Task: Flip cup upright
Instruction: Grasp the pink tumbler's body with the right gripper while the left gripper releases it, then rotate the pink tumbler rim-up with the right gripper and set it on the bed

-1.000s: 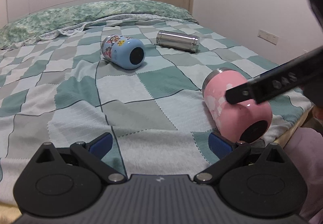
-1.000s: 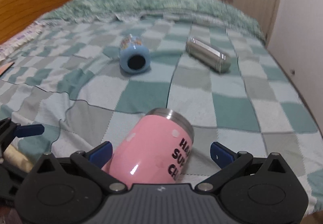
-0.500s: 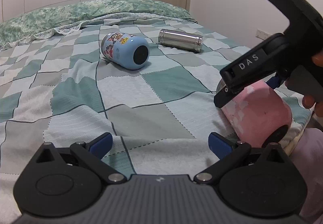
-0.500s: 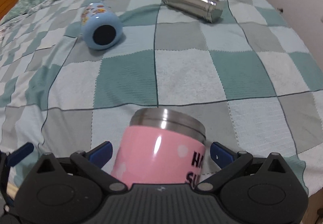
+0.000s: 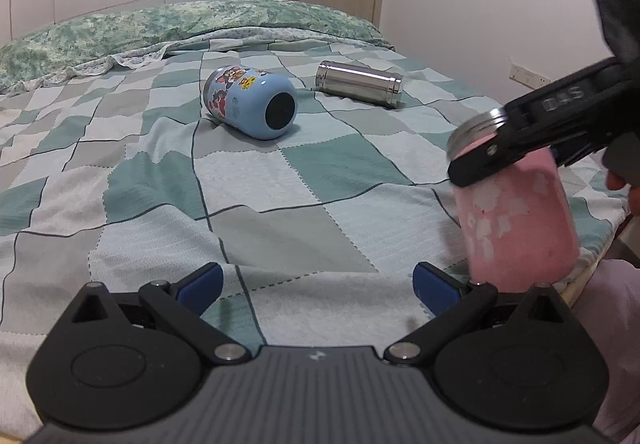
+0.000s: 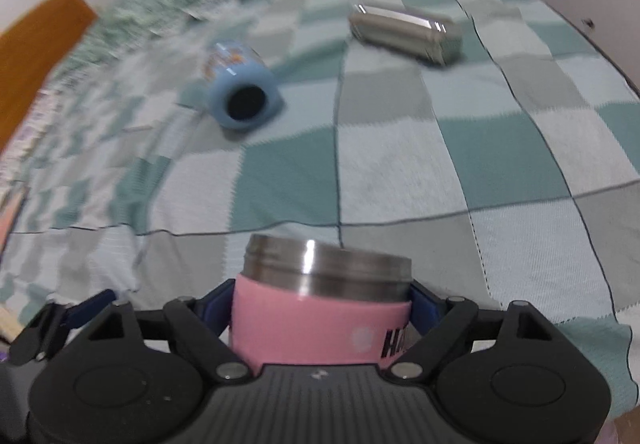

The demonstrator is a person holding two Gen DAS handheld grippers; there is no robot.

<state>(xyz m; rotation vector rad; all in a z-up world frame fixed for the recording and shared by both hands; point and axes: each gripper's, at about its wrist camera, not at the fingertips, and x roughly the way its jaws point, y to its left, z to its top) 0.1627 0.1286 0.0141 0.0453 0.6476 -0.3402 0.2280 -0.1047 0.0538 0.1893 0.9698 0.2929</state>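
Pink cup (image 5: 516, 220) is sitting near the right edge of the bed (image 5: 280, 228), nearly upright, steel rim on top, leaning slightly. The right tongs (image 6: 322, 308) are closing on it just under the steel band, one blue pad on each side of the pink body; that high, sideways hold looks chosen so the base can swing down and settle on the quilt. Whether the base is resting fully on the quilt I cannot tell, since the left tongs are hiding it in one view and the right tongs in the other. The left tongs (image 5: 318, 282) are hanging low over the quilt with the fingers spread wide and nothing between them, seemingly just waiting out of the way. Farther up the bed, the blue cup (image 5: 250, 106) with cartoon stickers and the steel cup (image 5: 359, 84) are both lying on their sides, well apart from the pink one. Counting: three cups, one about upright and two lying on their sides; two tongs, one gripping, one free.
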